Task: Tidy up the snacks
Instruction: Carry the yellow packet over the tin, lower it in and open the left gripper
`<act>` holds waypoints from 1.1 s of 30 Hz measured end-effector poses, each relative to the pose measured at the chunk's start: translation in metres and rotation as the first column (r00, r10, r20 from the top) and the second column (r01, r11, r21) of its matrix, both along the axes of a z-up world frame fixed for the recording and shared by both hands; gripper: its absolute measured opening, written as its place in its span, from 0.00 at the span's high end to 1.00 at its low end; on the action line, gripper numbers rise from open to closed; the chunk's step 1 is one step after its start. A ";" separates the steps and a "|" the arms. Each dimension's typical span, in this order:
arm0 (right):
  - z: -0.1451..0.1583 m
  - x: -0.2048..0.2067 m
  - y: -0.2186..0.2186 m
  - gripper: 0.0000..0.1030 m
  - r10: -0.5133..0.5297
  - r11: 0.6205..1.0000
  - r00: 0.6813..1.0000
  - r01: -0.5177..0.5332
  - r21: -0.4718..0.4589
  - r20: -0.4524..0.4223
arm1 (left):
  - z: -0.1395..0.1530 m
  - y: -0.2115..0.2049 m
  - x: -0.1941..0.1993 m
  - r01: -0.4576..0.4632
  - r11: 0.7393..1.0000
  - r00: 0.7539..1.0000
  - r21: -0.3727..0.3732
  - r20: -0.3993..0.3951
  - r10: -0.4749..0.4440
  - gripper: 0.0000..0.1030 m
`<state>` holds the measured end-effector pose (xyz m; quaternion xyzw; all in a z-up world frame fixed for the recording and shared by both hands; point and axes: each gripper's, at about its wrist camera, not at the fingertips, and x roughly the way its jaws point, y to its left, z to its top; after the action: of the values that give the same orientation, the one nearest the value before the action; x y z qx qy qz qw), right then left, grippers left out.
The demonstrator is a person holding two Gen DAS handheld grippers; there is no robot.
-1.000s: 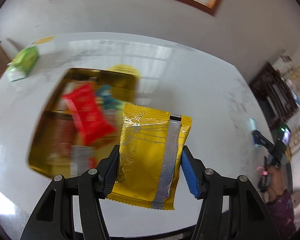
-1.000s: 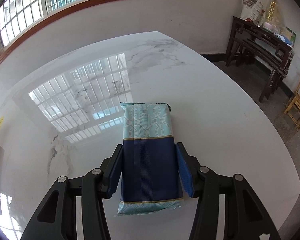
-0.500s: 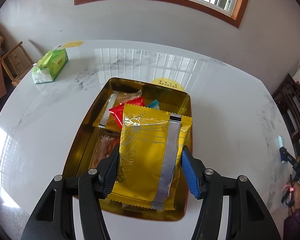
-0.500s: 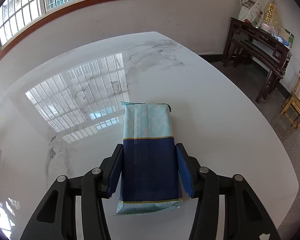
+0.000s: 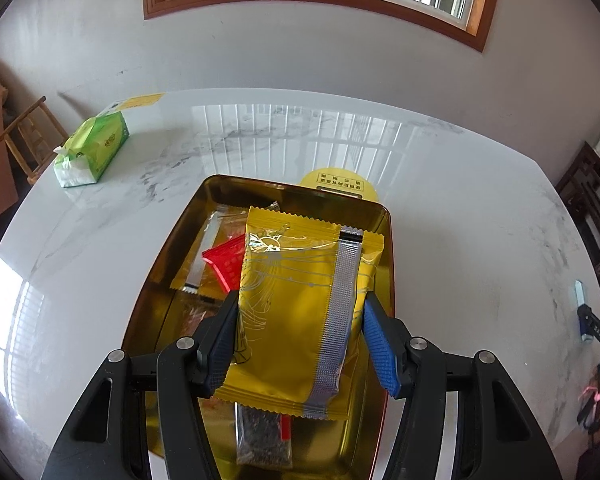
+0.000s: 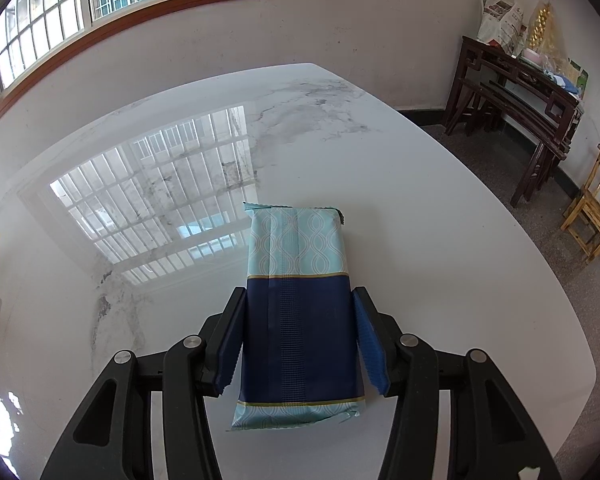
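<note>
Holding a yellow snack packet clamped between the blue pads of our left gripper, we are keeping it above a gold tray. In that tray we are seeing a red packet, a clear-striped yellow packet and a dark-filled clear pouch. Our right gripper is pinching a blue-and-teal snack packet over the white marble table, well apart from any tray. Farther out we are listing a green tissue pack near the table's far left edge and a round yellow sticker just behind the tray.
</note>
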<state>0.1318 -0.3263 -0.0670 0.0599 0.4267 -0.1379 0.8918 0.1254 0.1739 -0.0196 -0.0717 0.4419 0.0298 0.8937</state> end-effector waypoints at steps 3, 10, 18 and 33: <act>0.000 0.000 0.000 0.51 0.000 1.000 1.000 0.000 -0.001 0.000 | -0.004 -0.002 0.008 -0.004 1.000 1.000 0.010 -0.005 0.004 0.43; 0.000 0.000 0.001 0.51 -0.001 1.000 1.000 0.001 -0.001 -0.001 | -0.014 -0.005 0.024 -0.015 1.000 0.999 0.001 -0.034 0.015 0.43; 0.000 0.000 0.001 0.49 0.000 1.000 1.000 0.000 -0.001 -0.001 | -0.024 -0.005 0.034 -0.020 1.000 0.998 0.012 -0.052 0.021 0.43; 0.000 0.002 0.002 0.48 0.003 1.000 1.000 -0.003 -0.004 -0.003 | -0.029 -0.009 0.043 -0.011 0.998 0.998 0.059 -0.066 0.015 0.43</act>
<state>0.1334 -0.3246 -0.0670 0.0573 0.4277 -0.1376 0.8915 0.1686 0.1651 -0.0484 -0.0472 0.4699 0.0510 0.8800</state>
